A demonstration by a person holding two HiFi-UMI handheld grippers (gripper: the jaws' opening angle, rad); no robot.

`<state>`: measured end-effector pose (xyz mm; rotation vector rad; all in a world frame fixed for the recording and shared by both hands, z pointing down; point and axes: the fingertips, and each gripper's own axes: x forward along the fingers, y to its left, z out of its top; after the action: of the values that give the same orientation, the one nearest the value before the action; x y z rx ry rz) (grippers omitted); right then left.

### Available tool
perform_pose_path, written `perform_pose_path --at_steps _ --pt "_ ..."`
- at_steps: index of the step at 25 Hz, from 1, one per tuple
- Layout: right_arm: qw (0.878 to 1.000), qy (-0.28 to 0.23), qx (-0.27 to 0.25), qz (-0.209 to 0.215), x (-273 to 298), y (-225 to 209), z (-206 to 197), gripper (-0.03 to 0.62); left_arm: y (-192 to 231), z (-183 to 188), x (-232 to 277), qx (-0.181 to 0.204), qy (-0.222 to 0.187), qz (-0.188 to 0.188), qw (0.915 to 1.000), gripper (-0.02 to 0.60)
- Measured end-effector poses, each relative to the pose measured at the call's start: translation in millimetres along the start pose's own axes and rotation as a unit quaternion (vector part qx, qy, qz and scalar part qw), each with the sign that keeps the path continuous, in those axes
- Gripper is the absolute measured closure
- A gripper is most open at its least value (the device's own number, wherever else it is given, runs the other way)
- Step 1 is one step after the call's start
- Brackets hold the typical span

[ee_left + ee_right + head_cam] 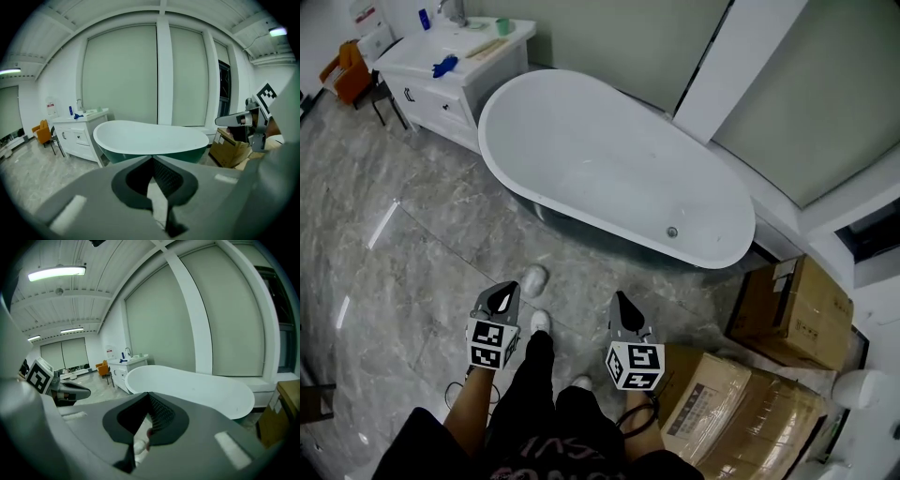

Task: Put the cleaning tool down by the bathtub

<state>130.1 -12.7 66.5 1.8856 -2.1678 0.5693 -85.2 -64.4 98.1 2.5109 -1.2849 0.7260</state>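
Note:
The white oval bathtub [609,159] stands on the grey marble floor ahead of me, empty; it also shows as the tub [150,136] and tub [197,385]. My left gripper [504,292] and right gripper [621,302] hang side by side over the floor in front of it, near the person's legs. In the left gripper view the left gripper [152,159] is shut with nothing in it. The right gripper [149,394] is shut too, and holds nothing. I cannot make out any cleaning tool for certain. A small white object [534,278] lies on the floor just past the left gripper.
A white vanity cabinet [455,61] with a blue item [445,66] on top stands left of the tub's far end. Cardboard boxes [792,314] are stacked at the right, one box [722,403] close to my right gripper. An orange chair [347,70] sits far left.

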Motion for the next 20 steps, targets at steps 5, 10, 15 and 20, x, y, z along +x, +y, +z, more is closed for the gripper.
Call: perform_pose_path --at_steps 5,10,15,20 --pt "1.0 -0.015 -0.015 0.004 -23 2 21 0.58 -7 29 -24 0.015 -0.028 0.016 0.9994 0.581" --pt "0.999 -0.046 -0.023 0.004 -43 0 52 0.58 -10 60 -53 0.009 -0.05 0.031 0.9982 0.581" --pt "0.997 -0.07 -0.038 0.007 -61 5 76 0.58 -9 89 -80 0.011 -0.09 0.051 0.9946 0.581" --pt "0.995 -0.085 -0.051 0.017 -84 7 83 0.58 -19 99 -105 0.02 -0.116 0.067 0.9908 0.581"
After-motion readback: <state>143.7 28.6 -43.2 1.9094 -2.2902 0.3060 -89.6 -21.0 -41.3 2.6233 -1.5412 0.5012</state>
